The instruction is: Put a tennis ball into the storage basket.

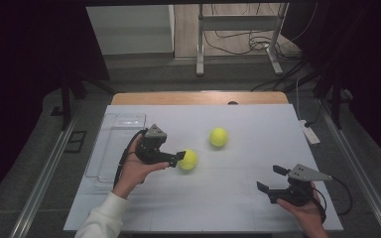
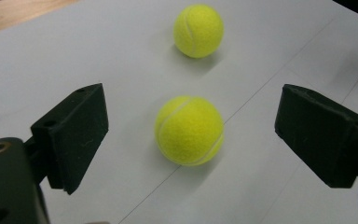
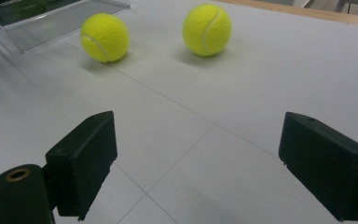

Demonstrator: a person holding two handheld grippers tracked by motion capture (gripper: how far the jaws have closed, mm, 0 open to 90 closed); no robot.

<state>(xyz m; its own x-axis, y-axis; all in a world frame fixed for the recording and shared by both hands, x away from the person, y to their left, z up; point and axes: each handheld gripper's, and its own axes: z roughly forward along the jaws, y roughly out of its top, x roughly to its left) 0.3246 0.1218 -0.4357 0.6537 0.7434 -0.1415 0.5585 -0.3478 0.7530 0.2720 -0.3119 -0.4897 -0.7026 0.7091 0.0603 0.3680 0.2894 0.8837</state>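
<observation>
A: Yellow-green felt, 2 tennis balls on the white table sheet (image 1: 218, 198). Any brand or print on them?

B: None that can be read. On the near ball (image 1: 188, 159) the left gripper view shows a pale curved seam and nothing more; the far ball (image 1: 218, 137) has the same kind of seam in the right gripper view.

A: Going left to right, what lies where?

B: At the table's left edge sits a clear plastic tray (image 1: 110, 130), its walls hard to make out against the sheet. Next comes the left gripper (image 1: 181, 157), pointing right across the table at the near ball. Its jaws are released and stand wide, one on each side of that ball, neither pad touching it.

A: Which way does the ball point?

B: Being round, it has no long axis; its seam runs in an arc from upper left down its right side. The far ball lies beyond it, well apart, toward the middle of the sheet.

A: And on the right?

B: The right gripper (image 1: 272, 178) hovers near the front right corner, aimed left and away from the person, jaws spread wide with bare sheet between them. Both balls sit far ahead of it.

A: Anything cut off?

B: The person's right hand (image 1: 305, 208) and left sleeve (image 1: 101, 218) run off the bottom edge.
</observation>
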